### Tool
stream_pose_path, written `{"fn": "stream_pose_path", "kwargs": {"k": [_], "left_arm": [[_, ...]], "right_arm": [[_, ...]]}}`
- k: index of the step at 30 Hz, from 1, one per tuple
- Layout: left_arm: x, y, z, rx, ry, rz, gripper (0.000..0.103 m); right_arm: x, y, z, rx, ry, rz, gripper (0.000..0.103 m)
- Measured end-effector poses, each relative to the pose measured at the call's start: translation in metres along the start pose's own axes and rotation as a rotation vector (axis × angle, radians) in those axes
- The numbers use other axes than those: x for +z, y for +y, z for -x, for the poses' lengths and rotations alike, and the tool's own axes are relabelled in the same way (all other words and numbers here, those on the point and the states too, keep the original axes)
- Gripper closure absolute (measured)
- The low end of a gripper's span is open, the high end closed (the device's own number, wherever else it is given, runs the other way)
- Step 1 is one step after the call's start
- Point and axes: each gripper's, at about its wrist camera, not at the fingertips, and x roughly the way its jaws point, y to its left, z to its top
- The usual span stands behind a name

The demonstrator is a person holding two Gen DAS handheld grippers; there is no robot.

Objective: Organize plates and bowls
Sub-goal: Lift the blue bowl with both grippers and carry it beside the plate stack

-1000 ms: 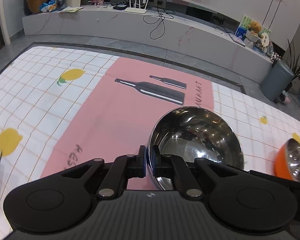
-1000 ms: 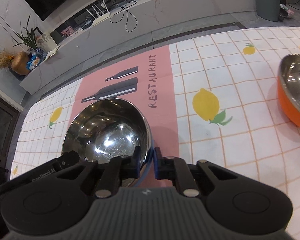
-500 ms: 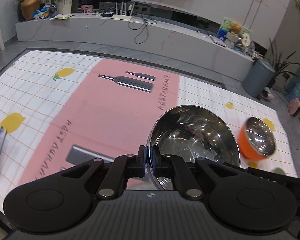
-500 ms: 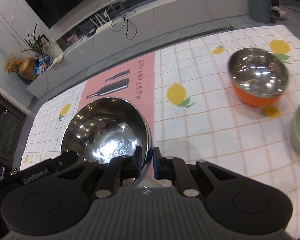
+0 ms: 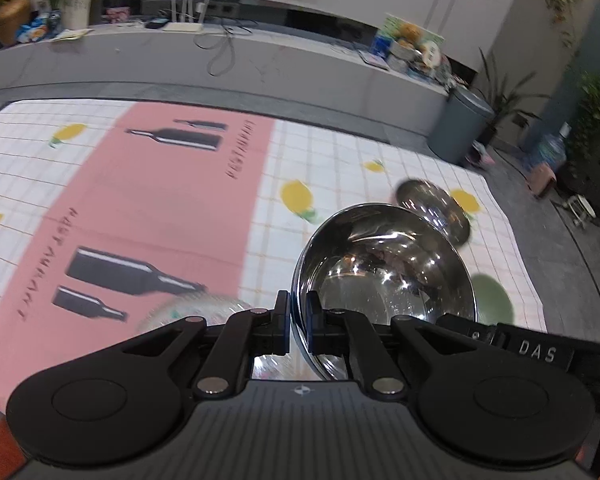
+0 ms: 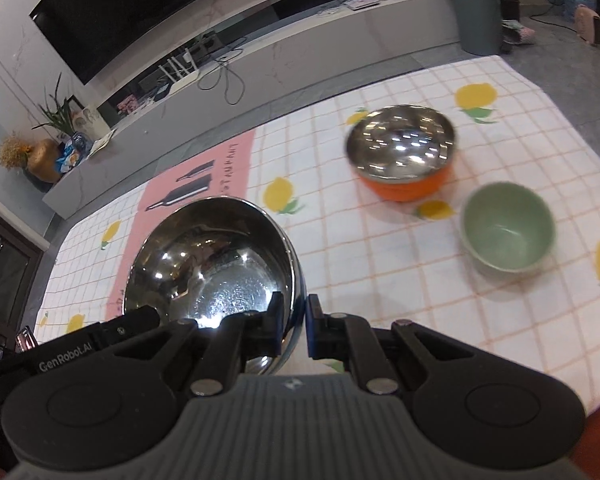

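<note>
Left-wrist view: left gripper (image 5: 298, 316) clenched on rim of steel bowl (image 5: 384, 264), held above tablecloth (image 5: 140, 200); orange bowl (image 5: 432, 208) and green bowl (image 5: 494, 300) beyond.
Right-wrist view: right gripper (image 6: 294, 330) clenched on opposite rim of steel bowl (image 6: 212, 264); orange bowl (image 6: 402, 156) and green bowl (image 6: 508, 232) near each other on cloth.

left gripper (image 5: 298, 322): jaws clamped on near rim of steel bowl (image 5: 384, 268), bowl held above tablecloth (image 5: 160, 208) | beyond it: second steel bowl (image 5: 432, 208), blurred | right: green bowl (image 5: 494, 300), partly hidden | below gripper: clear glass dish (image 5: 192, 312), blurred
</note>
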Motion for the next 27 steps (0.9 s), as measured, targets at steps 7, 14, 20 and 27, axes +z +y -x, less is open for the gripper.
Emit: {"fn": "stream_pose_path", "kwargs": {"k": [7, 14, 20, 27], "left_arm": [[-0.024, -0.014, -0.02, -0.043, 0.081, -0.018, 0.095], [-0.044, -0.028, -0.034, -0.06, 0.138, -0.065, 0.093], [-0.055, -0.034, -0.047, -0.075, 0.167, -0.081, 0.093], [-0.06, -0.035, -0.057, -0.064, 0.205, -0.092, 0.093]], "right_arm": [[-0.014, -0.037, 0.003, -0.047, 0.04, -0.049, 0.095], [-0.025, -0.059, -0.005, -0.092, 0.073, -0.066, 0.096], [-0.032, -0.071, -0.012, -0.147, 0.088, -0.069, 0.097], [-0.036, -0.078, -0.021, -0.171, 0.122, -0.078, 0.097]]}}
